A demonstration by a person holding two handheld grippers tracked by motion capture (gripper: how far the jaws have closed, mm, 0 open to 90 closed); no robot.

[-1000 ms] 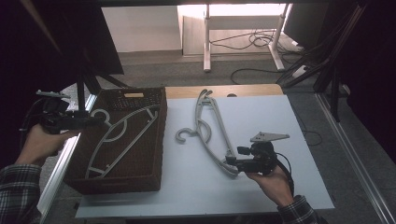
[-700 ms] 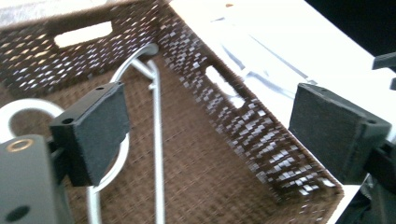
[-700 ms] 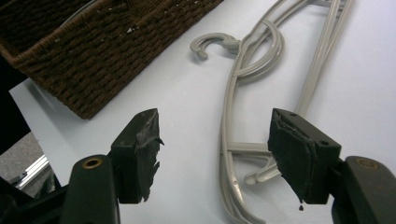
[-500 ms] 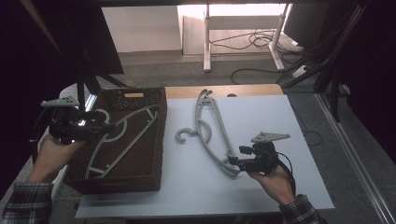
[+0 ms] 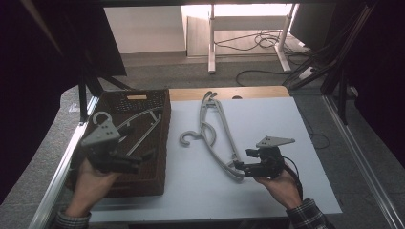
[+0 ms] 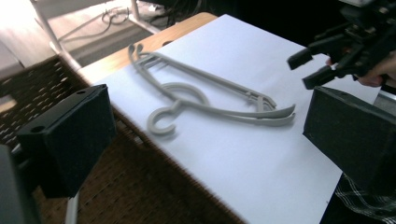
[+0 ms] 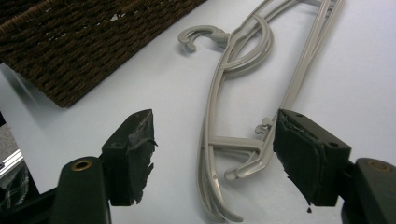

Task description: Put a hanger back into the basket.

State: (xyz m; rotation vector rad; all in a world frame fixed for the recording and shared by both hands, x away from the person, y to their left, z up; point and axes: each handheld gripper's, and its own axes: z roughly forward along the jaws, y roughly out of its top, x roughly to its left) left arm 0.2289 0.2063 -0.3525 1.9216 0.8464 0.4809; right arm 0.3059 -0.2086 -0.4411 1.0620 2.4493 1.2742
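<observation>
No readable text, labels, brands or numbers anywhere. Pale tag on basket's (image 5: 143, 143) far wall is too small to read.

A white desk (image 5: 286, 124) fills the middle of the high view, with a strip of bare wood along its far edge. A dark woven basket (image 5: 160, 157) sits on its left part. Grey plastic hangers (image 5: 217, 131) lie flat at the centre, just right of the basket, hook toward it, apart from it.
</observation>
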